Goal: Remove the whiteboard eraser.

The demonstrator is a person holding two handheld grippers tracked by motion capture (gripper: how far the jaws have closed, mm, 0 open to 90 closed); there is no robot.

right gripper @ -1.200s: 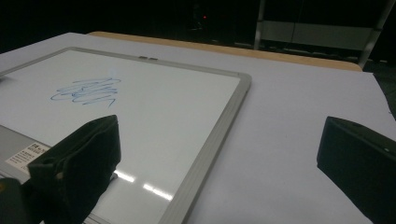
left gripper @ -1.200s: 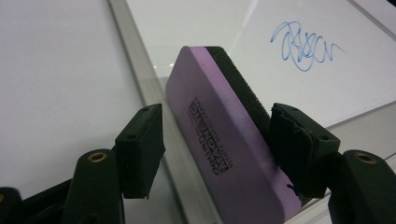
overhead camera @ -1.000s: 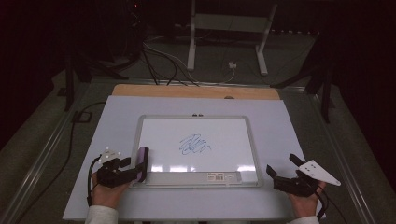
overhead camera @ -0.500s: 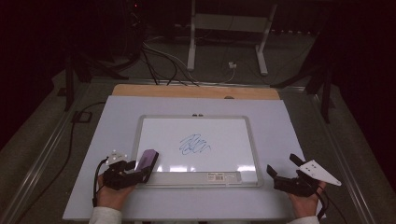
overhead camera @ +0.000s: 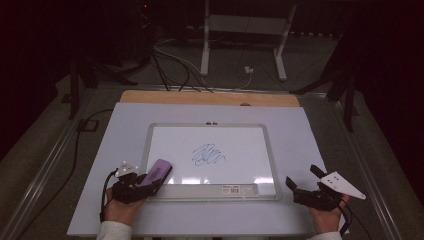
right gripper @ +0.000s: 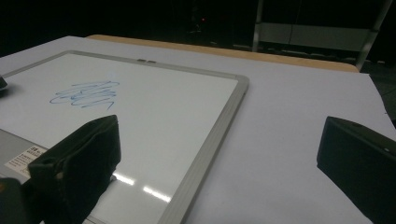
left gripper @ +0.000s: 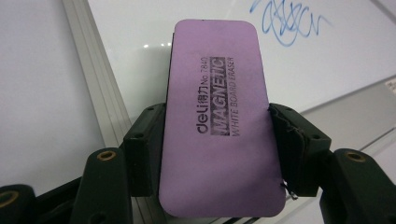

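The purple eraser (left gripper: pixel 219 116) sits clamped between the jaws of the left gripper (overhead camera: pixel 137 185), its long sides pinched and its far end reaching over the near left corner of the whiteboard (overhead camera: pixel 165 137). These jaws have just been closing on it. The pick-up step looks done; wiping the blue scribble (overhead camera: pixel 208 155) at mid-board seems next, which calls for carrying the eraser toward the far right and pressing it flat. The right gripper (overhead camera: pixel 305 185) rests near the table's near right corner, jaws apart, holding nothing.
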